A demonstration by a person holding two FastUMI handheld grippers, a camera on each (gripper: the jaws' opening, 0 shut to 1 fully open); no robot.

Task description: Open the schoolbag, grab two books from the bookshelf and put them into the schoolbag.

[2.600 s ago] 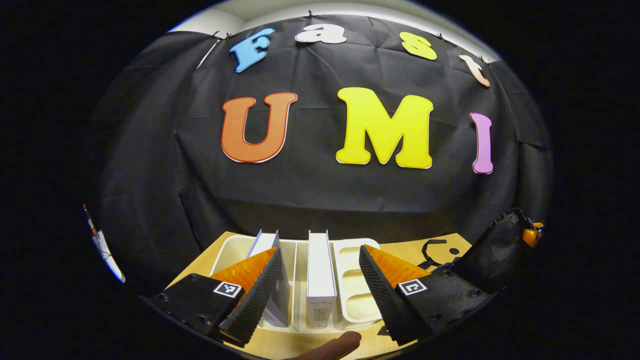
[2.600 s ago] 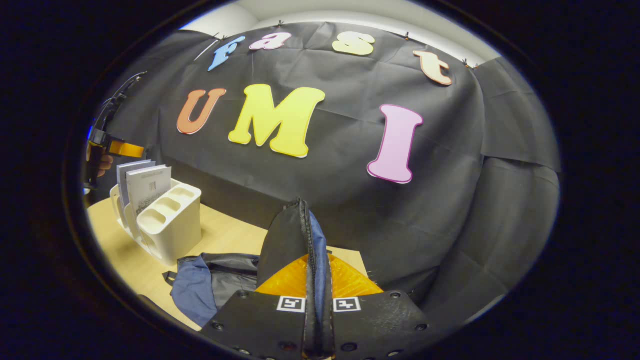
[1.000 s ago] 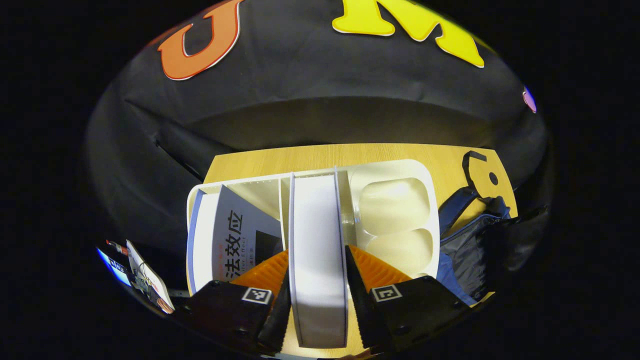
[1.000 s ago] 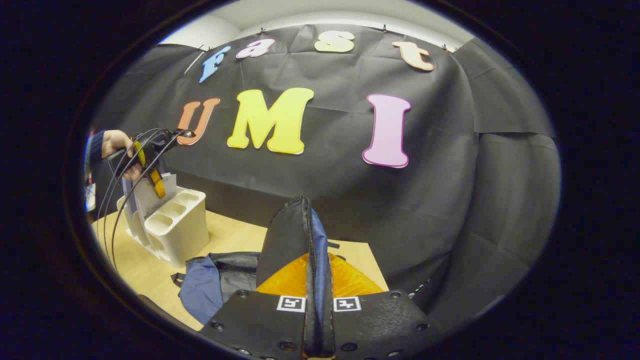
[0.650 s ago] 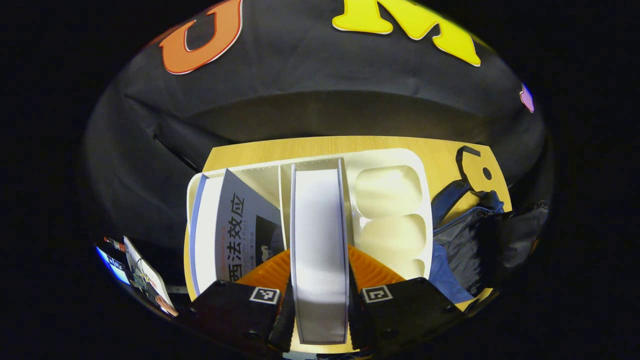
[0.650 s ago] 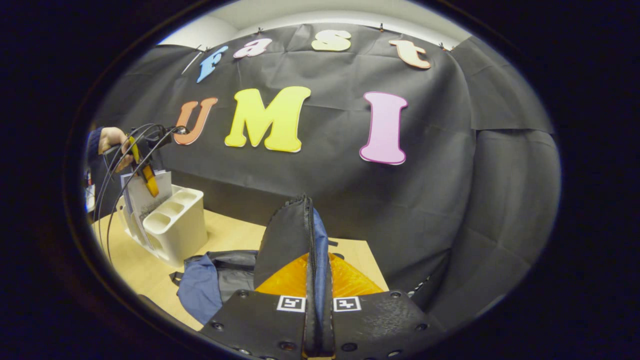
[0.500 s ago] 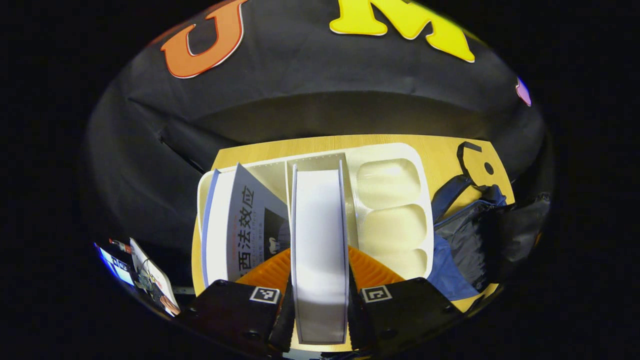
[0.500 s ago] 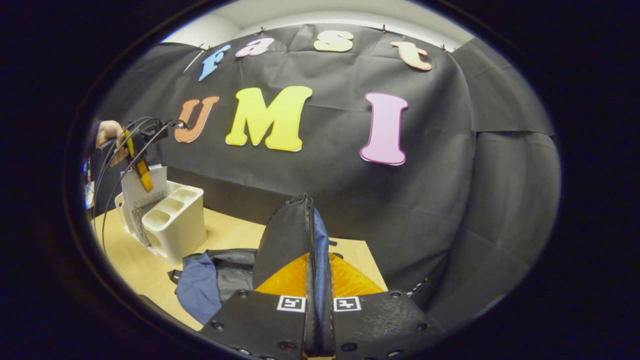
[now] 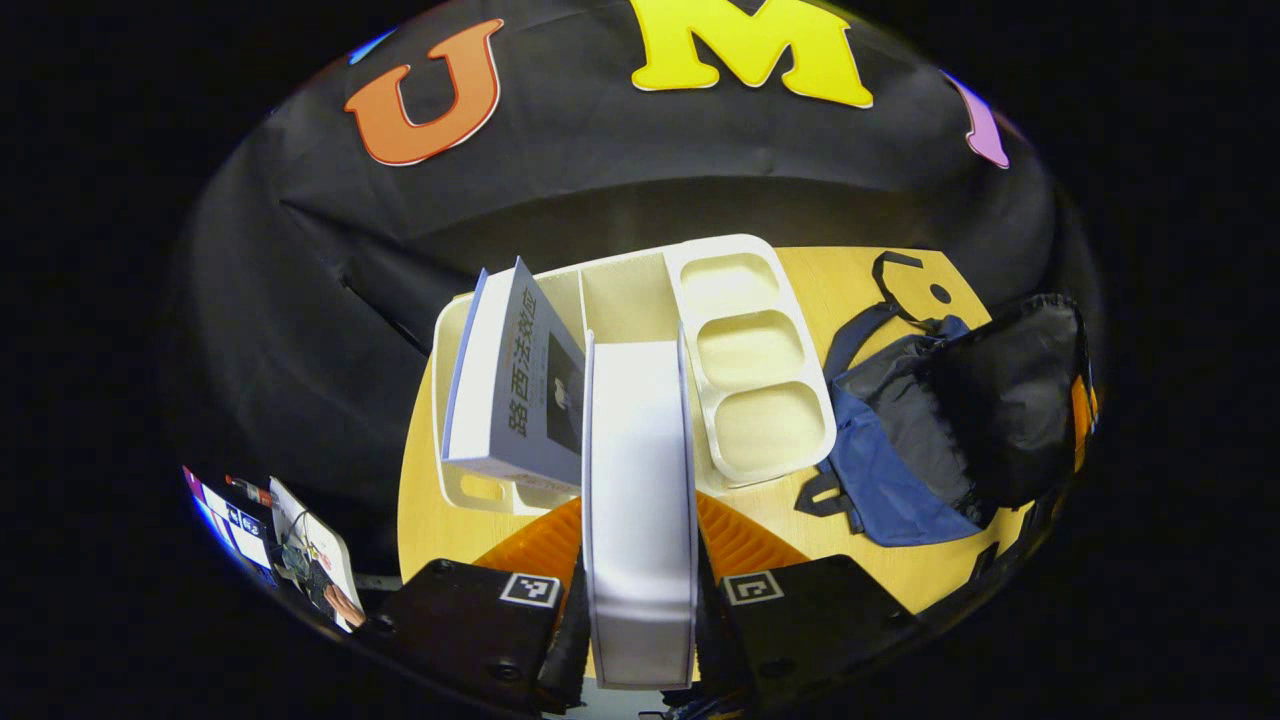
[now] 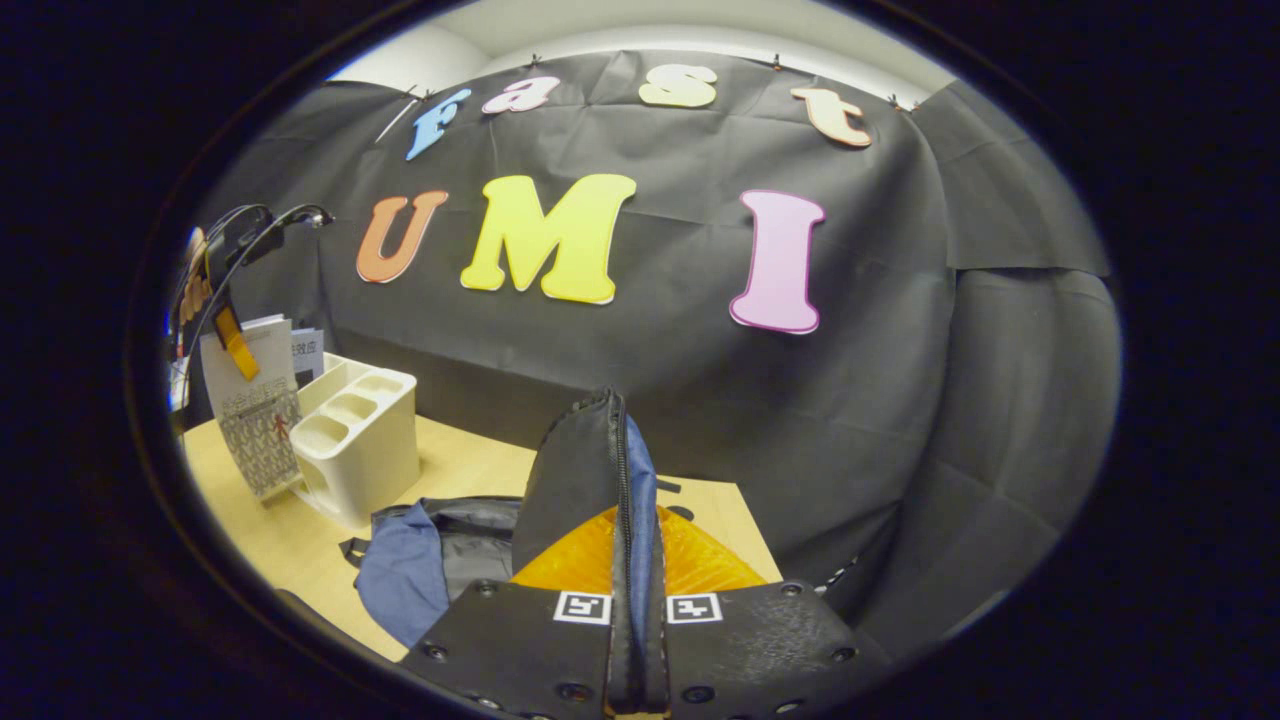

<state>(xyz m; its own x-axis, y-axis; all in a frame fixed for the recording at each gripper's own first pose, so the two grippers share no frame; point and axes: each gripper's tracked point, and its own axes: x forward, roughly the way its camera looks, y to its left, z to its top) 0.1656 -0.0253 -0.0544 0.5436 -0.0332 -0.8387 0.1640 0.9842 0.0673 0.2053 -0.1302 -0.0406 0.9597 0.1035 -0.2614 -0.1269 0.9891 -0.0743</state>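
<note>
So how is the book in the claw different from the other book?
The white-edged book pinched in the left claw is lifted out of the cream plastic bookshelf; the grey-covered book sits in its slot. The held one stands straight; the grey-covered one leans. Both are thick paperbacks.

On the wooden table (image 9: pixel 860 290) the bookshelf (image 9: pixel 745 390) stands left of the schoolbag (image 9: pixel 900 440) — the two just beside each other. One book (image 9: pixel 515 385) leans in the shelf's left slot. A second book (image 9: pixel 640 500) hangs above the shelf, clamped between the left gripper (image 9: pixel 640 600) fingers. The right gripper (image 10: pixel 632 610) pinches the schoolbag's raised flap (image 10: pixel 590 470).
</note>
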